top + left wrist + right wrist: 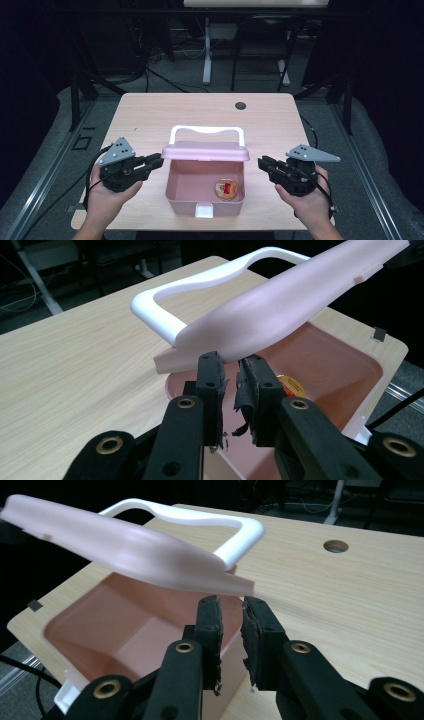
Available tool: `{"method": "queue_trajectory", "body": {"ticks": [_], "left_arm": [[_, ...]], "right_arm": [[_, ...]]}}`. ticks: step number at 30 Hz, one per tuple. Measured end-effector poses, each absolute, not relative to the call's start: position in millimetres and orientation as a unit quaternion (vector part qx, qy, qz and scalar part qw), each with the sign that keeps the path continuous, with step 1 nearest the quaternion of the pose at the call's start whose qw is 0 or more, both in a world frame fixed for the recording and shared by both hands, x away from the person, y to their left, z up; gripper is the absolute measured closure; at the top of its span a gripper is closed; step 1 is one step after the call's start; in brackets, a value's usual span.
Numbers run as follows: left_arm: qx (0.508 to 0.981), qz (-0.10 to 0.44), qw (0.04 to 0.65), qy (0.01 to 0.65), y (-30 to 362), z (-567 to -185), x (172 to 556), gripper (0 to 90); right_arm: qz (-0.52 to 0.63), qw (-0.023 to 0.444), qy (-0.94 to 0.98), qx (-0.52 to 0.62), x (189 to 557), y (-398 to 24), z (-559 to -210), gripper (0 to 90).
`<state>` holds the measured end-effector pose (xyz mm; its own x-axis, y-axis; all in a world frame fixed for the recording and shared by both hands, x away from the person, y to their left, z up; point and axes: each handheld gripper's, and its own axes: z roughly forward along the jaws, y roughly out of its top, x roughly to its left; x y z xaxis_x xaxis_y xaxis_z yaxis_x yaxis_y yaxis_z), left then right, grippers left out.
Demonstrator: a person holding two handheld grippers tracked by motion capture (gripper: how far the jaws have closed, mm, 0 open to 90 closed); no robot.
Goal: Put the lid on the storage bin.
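Pink box (205, 187) lid (205, 151) flanked by nearly closed, empty claws

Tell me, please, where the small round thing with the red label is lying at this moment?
In the high view, the round thing lies on the floor of the open pink box, toward its right front corner, under the raised lid.

Left gripper (156, 162) held low in left hand (107, 192), pointing inward to the right, jaws nearly together with a narrow gap, nothing between. Right gripper (263, 163) in right hand (307, 197), mirrored, pointing left, narrow gap, empty.
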<state>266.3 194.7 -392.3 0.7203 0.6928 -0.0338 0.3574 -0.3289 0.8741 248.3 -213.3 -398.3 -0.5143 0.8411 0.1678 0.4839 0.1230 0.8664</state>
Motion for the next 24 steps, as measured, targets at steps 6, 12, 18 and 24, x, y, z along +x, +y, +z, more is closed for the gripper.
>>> {"method": "queue_trajectory", "body": {"ticks": [6,12,18,24], "left_arm": [[0.793,0.177,0.480,0.331,195,-396,262,78.7],[0.793,0.173,0.483,0.330,197,-400,255,78.7],[0.796,0.172,0.480,0.328,197,-404,251,78.7],[0.798,0.170,0.478,0.327,198,-409,247,78.6]], "right_arm": [[0.468,0.192,0.723,0.471,258,-219,-408,75.2],[0.461,0.197,0.717,0.483,266,-222,-423,73.1],[0.454,0.200,0.714,0.494,271,-224,-436,70.0],[0.450,0.205,0.707,0.506,273,-227,-446,68.6]]}}
